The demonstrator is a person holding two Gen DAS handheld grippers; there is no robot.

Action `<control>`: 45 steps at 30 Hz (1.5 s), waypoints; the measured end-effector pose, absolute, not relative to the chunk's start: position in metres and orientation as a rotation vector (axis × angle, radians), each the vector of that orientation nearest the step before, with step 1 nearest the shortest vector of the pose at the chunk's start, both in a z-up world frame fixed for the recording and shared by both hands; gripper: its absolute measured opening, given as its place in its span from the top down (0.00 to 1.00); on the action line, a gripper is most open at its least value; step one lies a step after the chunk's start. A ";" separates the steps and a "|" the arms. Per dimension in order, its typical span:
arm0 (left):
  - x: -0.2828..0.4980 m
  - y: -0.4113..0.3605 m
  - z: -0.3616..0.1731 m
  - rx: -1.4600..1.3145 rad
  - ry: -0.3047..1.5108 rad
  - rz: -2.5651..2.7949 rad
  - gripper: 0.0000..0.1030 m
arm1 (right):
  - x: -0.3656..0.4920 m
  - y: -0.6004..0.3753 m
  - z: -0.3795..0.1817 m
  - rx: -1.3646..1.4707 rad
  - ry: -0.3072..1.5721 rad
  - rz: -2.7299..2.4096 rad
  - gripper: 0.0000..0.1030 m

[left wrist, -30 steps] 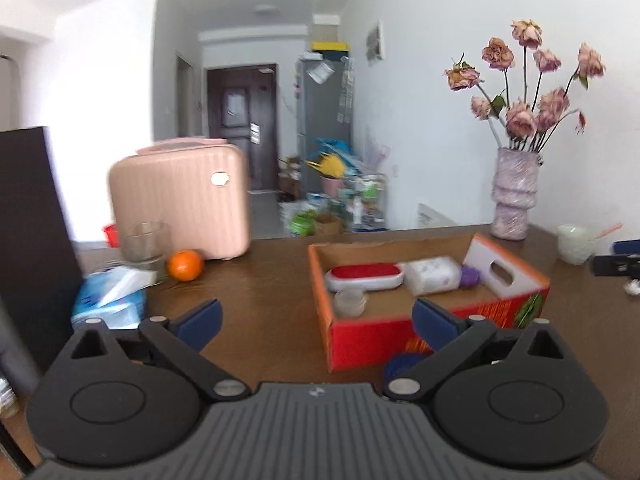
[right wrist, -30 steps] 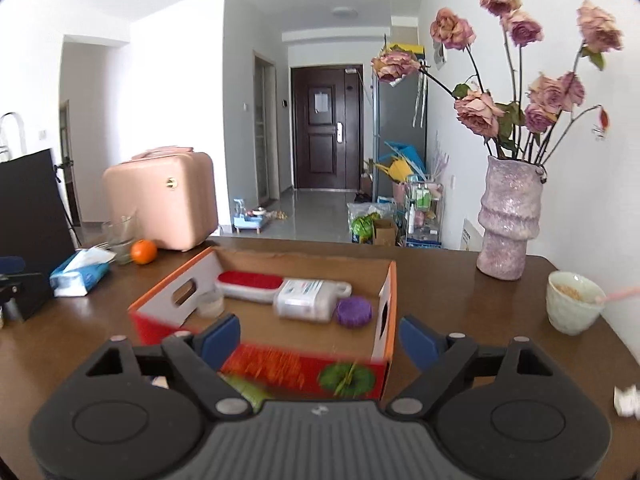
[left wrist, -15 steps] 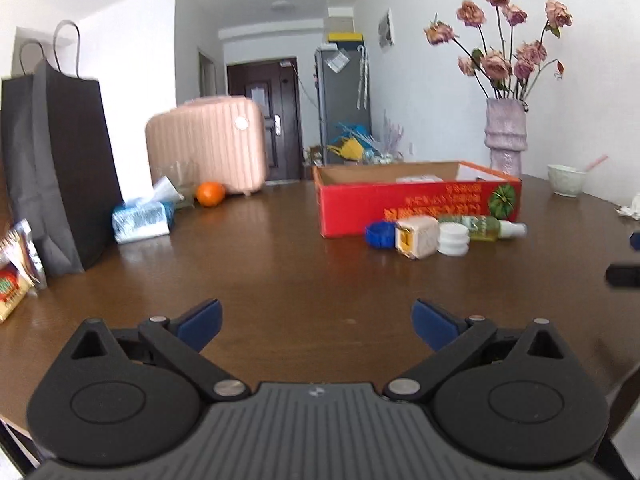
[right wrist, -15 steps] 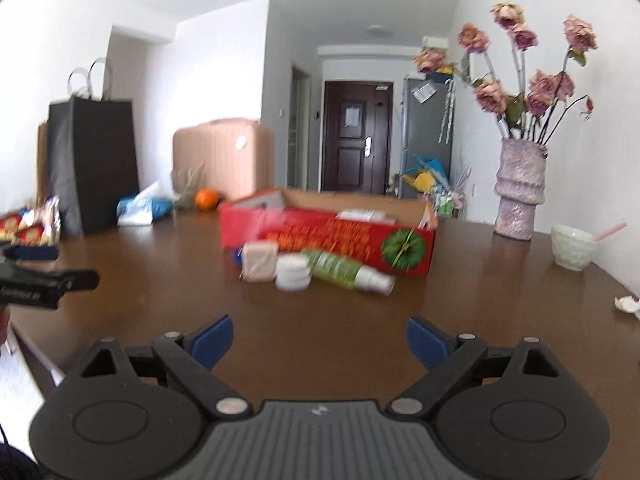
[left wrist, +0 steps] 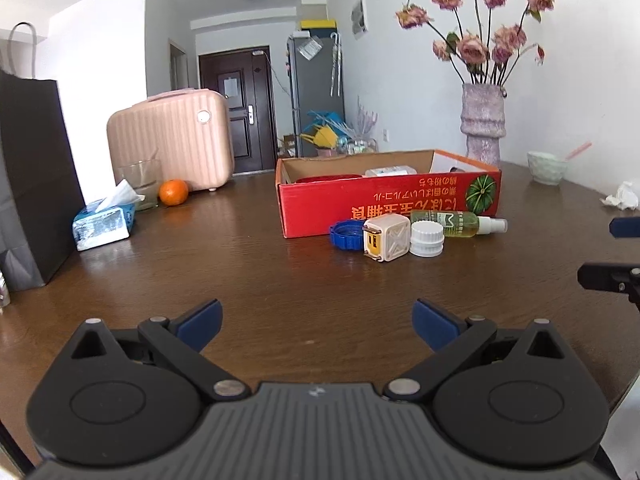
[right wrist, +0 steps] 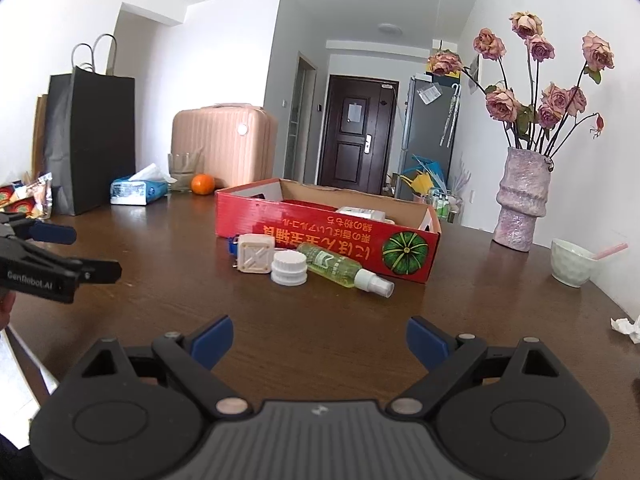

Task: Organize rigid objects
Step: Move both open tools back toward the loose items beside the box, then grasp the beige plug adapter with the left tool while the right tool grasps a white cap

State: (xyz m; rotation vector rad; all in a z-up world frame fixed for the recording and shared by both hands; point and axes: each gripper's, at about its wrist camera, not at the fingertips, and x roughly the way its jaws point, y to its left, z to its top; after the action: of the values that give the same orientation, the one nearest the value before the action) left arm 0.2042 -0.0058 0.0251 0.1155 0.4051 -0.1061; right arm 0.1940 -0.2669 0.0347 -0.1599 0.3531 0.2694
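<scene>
Both grippers have pulled back from over the box since a second ago, and now hang low over the near part of the brown wooden table (left wrist: 248, 280). Left gripper (left wrist: 316, 320) shows its blue-padded fingers spread wide, nothing between them. Right gripper (right wrist: 318, 338) is the same story: fingers far apart, gripping nothing.

Up ahead, the red cardboard box (left wrist: 384, 204) sits mid-table, already holding a white packet and a red item. Lined up against its front wall: a blue bottle cap (left wrist: 346, 235), a cream square charger plug (left wrist: 386, 239) touching a white ribbed jar lid (left wrist: 427, 238), and a green spray bottle (left wrist: 460, 223) lying on its side. All four are well ahead of the fingertips.

Over to the left stand a tissue pack (left wrist: 103, 227), an orange (left wrist: 173, 192) and a pink suitcase (left wrist: 172, 140). On the right, a vase of dried roses (right wrist: 520, 200) and a pale bowl (right wrist: 570, 264).
</scene>
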 end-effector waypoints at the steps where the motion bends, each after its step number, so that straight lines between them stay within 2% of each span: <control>1: 0.210 -0.006 0.027 0.117 0.405 -0.106 0.00 | 0.198 -0.267 0.037 -0.163 0.354 0.266 0.09; 11: 0.286 -0.027 0.030 0.188 0.440 -0.172 0.00 | 0.257 -0.272 0.049 -0.113 0.429 0.223 0.10; 15: 0.313 -0.046 0.023 0.272 0.442 -0.231 0.00 | 0.285 -0.266 0.044 -0.101 0.500 0.215 0.13; 16: 0.320 -0.048 0.023 0.273 0.446 -0.259 0.03 | 0.291 -0.265 0.042 -0.102 0.514 0.218 0.16; 17: 0.328 -0.050 0.022 0.270 0.455 -0.289 0.14 | 0.297 -0.263 0.040 -0.103 0.528 0.227 0.17; 19: 0.343 -0.055 0.021 0.255 0.482 -0.343 0.29 | 0.305 -0.258 0.038 -0.110 0.542 0.240 0.17; 21: 0.358 -0.057 0.020 0.233 0.510 -0.373 0.31 | 0.313 -0.253 0.036 -0.121 0.551 0.252 0.17; 23: 0.369 -0.058 0.017 0.218 0.527 -0.387 0.41 | 0.321 -0.248 0.033 -0.127 0.567 0.264 0.17; 24: 0.374 -0.058 0.016 0.208 0.534 -0.404 0.43 | 0.325 -0.246 0.033 -0.131 0.573 0.272 0.17; 27: 0.380 -0.057 0.011 0.178 0.522 -0.450 0.61 | 0.336 -0.237 0.029 -0.140 0.585 0.299 0.18; 30: 0.379 -0.053 0.013 0.168 0.529 -0.470 0.69 | 0.349 -0.224 0.028 -0.156 0.582 0.322 0.26; 38: 0.368 -0.011 0.030 -0.043 0.538 -0.482 0.69 | 0.380 -0.192 0.030 -0.169 0.594 0.393 0.40; 39: 0.368 -0.004 0.031 -0.098 0.551 -0.497 0.69 | 0.384 -0.190 0.030 -0.154 0.600 0.401 0.43; 42: 0.356 0.007 0.032 -0.146 0.535 -0.471 0.69 | 0.392 -0.185 0.028 -0.118 0.616 0.386 0.63; 45: 0.339 0.009 0.035 -0.114 0.522 -0.425 0.69 | 0.385 -0.186 0.034 -0.092 0.595 0.376 0.64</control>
State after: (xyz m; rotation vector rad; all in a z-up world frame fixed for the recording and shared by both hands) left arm 0.3387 0.0089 0.0346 -0.1143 0.5216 -0.4248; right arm 0.3847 -0.1860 0.0340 -0.0921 0.5953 0.3761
